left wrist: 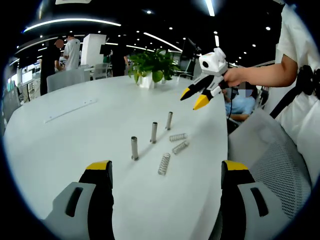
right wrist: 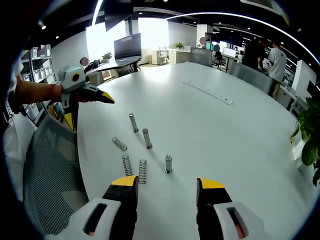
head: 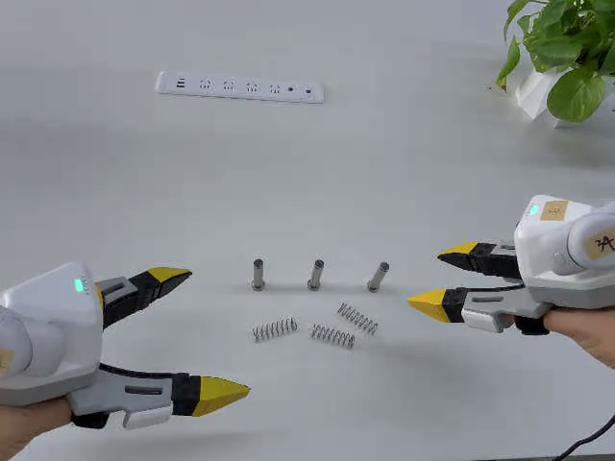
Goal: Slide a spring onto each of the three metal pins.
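Three short metal pins stand upright in a row on the white table: left pin (head: 258, 274), middle pin (head: 315, 275), right pin (head: 378, 277). Just in front of them lie three loose springs: left spring (head: 275, 329), middle spring (head: 332, 335), right spring (head: 357, 318). My left gripper (head: 197, 331) hovers at the lower left, open wide and empty, its yellow tips pointing at the springs. My right gripper (head: 444, 280) hovers right of the pins, open and empty. The left gripper view has the pins (left wrist: 153, 132) and springs (left wrist: 164, 163) ahead; the right gripper view has them too (right wrist: 147, 138).
A white power strip (head: 239, 86) lies at the back of the table. A potted plant (head: 564, 53) stands at the back right corner. A mesh office chair (left wrist: 280, 160) is by the table edge. People stand in the far background.
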The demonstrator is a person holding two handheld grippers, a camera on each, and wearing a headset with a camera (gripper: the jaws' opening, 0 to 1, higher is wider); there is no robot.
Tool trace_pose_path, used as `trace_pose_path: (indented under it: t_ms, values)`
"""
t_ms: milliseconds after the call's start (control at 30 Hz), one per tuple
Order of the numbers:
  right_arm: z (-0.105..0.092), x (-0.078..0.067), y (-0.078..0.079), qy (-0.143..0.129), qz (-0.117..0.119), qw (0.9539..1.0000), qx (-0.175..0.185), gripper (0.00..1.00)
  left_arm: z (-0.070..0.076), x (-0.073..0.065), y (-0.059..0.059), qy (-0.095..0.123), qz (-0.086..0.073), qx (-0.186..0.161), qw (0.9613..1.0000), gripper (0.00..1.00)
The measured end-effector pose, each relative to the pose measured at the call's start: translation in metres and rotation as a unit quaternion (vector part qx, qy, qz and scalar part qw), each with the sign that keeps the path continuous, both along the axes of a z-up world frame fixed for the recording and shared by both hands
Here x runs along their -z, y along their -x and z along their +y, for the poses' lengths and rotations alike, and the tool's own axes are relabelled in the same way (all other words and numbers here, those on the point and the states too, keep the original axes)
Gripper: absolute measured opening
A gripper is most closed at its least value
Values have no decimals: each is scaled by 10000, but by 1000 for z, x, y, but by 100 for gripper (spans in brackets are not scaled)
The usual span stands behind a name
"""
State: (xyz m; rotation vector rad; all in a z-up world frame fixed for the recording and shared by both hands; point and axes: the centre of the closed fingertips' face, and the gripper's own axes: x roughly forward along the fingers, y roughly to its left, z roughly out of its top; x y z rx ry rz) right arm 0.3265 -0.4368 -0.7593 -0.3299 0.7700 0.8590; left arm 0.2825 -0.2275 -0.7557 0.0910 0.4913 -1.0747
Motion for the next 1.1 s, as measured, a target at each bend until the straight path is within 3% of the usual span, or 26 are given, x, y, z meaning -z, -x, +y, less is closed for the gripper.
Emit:
trace_pose_path:
  t_ms: [400,633,1100]
  values:
    - [-11,1,13,-105,-34,9999,-77,54,0,-1,1,-90,-26,-28,10000,88]
    - [-9,1,22,-306,-89,9994,-148,64,-1,-2,3,-166,-29,-49,9998,87]
    - [-10,8,32,-607,-202,9976,-253,78,-6,6,5,-555,-13,-10,9985,80]
